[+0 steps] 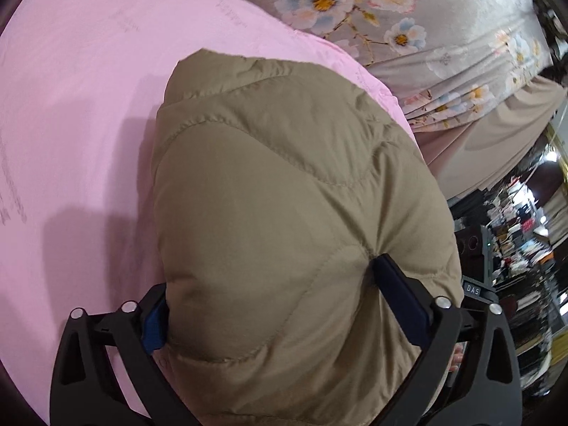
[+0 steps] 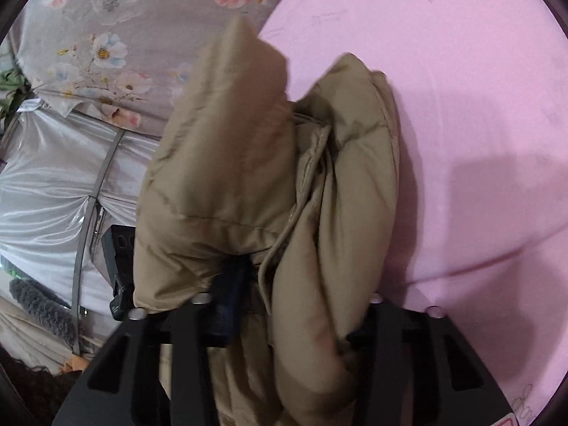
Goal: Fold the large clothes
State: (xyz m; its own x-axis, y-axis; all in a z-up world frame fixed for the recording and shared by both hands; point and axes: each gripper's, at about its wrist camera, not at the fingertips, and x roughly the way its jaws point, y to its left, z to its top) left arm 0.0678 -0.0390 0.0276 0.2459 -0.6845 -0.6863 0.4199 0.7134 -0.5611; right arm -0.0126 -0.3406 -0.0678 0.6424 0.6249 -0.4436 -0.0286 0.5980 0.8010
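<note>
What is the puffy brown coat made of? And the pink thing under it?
The tan jacket looks like smooth woven shell, probably nylon or polyester, over soft filling: stitched lines separate puffed panels. The pink sheet looks like matte cotton-type cloth, though that's uncertain.

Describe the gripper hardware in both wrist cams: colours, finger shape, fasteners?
Left gripper: black frames with cut-out slots, round silver fasteners at the joints, blue pads on the fingers. Right gripper: same black slotted frames and silver fasteners, dark blue pad. No cables or sleeves visible.

One tan quilted jacket (image 1: pixel 284 195). One pink sheet (image 1: pixel 78 106) under it. One grey floral bedcover (image 1: pixel 426 28). Two tongs, the left tongs (image 1: pixel 284 305) and the right tongs (image 2: pixel 294 305). One white satin cloth (image 2: pixel 46 177).
</note>
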